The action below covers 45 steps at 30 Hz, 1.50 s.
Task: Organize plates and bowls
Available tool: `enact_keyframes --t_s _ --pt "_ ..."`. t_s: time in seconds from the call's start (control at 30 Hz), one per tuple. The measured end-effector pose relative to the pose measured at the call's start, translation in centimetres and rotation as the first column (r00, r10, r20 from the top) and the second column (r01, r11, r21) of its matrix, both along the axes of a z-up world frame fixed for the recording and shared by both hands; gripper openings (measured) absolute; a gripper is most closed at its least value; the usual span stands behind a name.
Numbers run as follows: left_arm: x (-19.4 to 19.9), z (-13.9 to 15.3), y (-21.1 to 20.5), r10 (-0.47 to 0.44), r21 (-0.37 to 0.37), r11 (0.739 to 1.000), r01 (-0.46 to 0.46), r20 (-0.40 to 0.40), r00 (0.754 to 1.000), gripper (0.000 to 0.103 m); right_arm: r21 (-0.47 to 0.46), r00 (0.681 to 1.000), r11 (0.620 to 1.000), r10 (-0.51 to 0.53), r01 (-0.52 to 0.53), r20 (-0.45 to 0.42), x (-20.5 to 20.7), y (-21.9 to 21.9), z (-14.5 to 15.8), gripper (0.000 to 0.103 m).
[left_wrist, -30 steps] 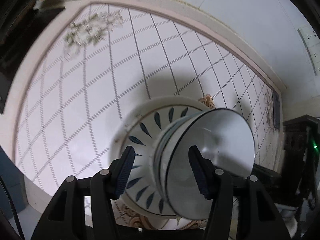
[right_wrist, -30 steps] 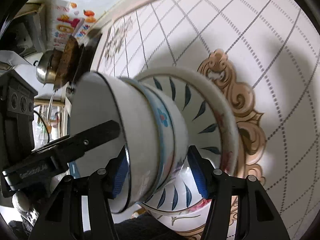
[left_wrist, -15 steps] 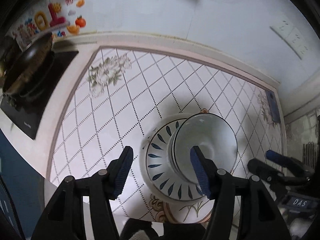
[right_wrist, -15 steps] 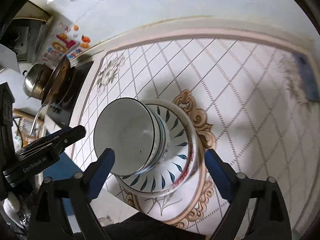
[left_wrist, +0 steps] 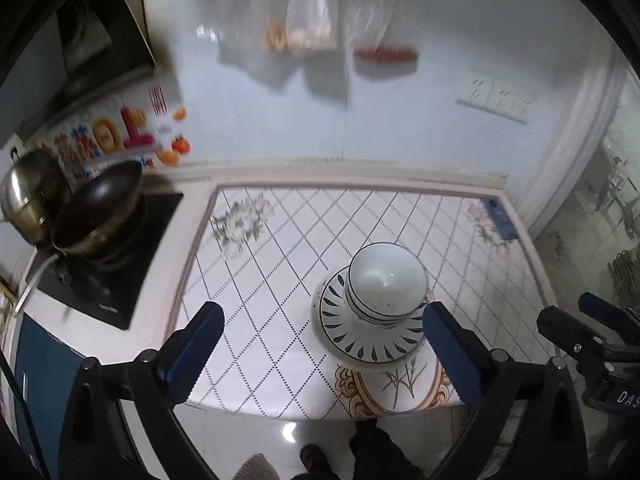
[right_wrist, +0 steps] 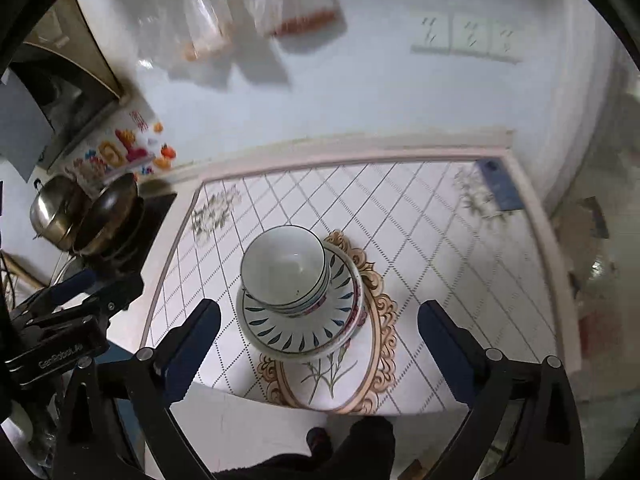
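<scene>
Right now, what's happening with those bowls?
A person holds two grippers above the tiled counter. Both the left gripper and the right gripper are open and hold nothing. The bowls sit nested on a stack of plates near the counter's front edge.

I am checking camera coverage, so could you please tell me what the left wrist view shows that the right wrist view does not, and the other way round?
Only the left wrist view shows the right gripper at its right edge, open. Only the right wrist view shows the left gripper at its left edge, and a red-patterned plate rim under the blue-leaf plate. Both share the stacked bowls on that plate, the tiled counter, the wok, the steel pot and the wall sockets.
</scene>
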State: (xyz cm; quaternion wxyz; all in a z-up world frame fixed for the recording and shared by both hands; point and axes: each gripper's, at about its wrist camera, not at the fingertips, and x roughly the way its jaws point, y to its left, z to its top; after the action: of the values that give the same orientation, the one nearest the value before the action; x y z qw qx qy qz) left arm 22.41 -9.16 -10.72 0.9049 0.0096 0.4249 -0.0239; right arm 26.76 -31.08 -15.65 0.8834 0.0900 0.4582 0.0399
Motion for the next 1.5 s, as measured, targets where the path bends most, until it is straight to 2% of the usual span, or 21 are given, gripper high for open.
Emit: enact_keyframes --t_s 0.27,0.53,0.7,0.8,1.5 --pt "-6.9 4.0 0.3 -0.063 0.007 0.998 0.062 0.080 0.995 0.102 -0.045 0.991 0.996 -0.073 0.079 0.112 -10.3 2.6 6.0 0.103" --pt "-11.5 6.5 0.5 -0.046 0.002 0.999 0.046 0.149 0.988 0.102 -0.088 0.977 0.992 -0.073 0.092 0.201 -16.5 4.0 10.2 0.103" --pt "-12.6 7.3 1.0 -0.009 -0.014 1.000 0.012 0.177 0.984 0.102 -0.092 0.978 0.992 -0.062 0.082 0.199 -17.4 3.9 10.9 0.103" --pt "-12.9 7.5 1.1 0.015 0.003 1.000 -0.016 0.200 0.980 0.102 -0.099 0.978 0.992 -0.062 0.083 0.201 -17.4 3.8 11.0 0.103" --pt "-12.9 6.8 1.0 0.031 0.018 0.999 -0.035 0.179 0.983 0.102 -0.111 0.980 0.990 -0.061 0.083 0.192 -15.7 2.8 10.7 0.103"
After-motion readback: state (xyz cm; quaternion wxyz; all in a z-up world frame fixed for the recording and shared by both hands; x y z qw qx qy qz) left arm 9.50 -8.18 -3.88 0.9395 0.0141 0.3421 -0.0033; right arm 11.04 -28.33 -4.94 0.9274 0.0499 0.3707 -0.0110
